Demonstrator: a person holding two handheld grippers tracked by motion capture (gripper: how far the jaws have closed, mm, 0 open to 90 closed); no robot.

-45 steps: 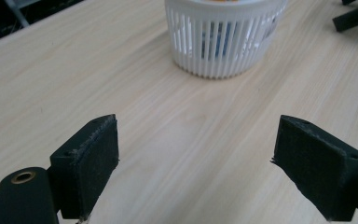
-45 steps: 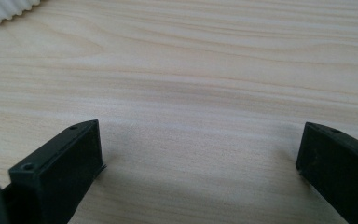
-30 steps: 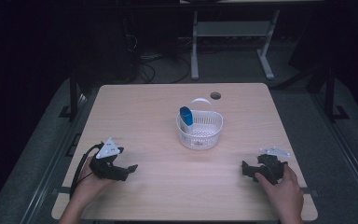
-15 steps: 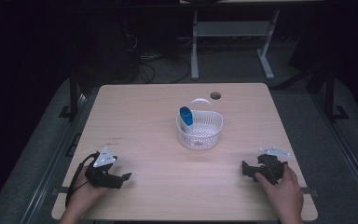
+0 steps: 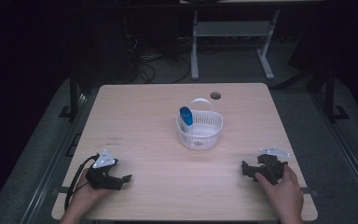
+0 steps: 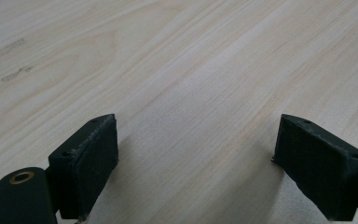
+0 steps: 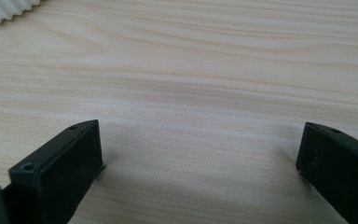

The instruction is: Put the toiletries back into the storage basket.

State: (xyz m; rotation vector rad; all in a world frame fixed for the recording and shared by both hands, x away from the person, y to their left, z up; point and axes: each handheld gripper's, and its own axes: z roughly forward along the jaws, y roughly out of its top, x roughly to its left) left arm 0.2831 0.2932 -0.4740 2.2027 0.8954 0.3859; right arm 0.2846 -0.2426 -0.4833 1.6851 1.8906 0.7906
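A white plastic basket [image 5: 200,133] with a handle stands near the middle of the wooden table [image 5: 149,116]. A blue object [image 5: 186,115] leans upright inside it at its left side. My left gripper [image 5: 121,180] rests low at the table's front left, held by a hand, pointing right. Its jaws are wide apart in the left gripper view, with bare wood between them [image 6: 196,163]. My right gripper [image 5: 246,169] lies at the front right, pointing left, also open over bare wood [image 7: 200,177]. The basket's ribbed edge [image 7: 4,10] shows at the top left of the right gripper view.
A round cable hole [image 5: 215,95] sits near the table's far edge. Beyond the table stand a white desk frame [image 5: 233,42] and loose cables [image 5: 154,65] on a dark floor. A black cable [image 5: 74,182] trails from the left gripper.
The left gripper has moved back toward the front edge and slightly left. The right gripper has stayed put.
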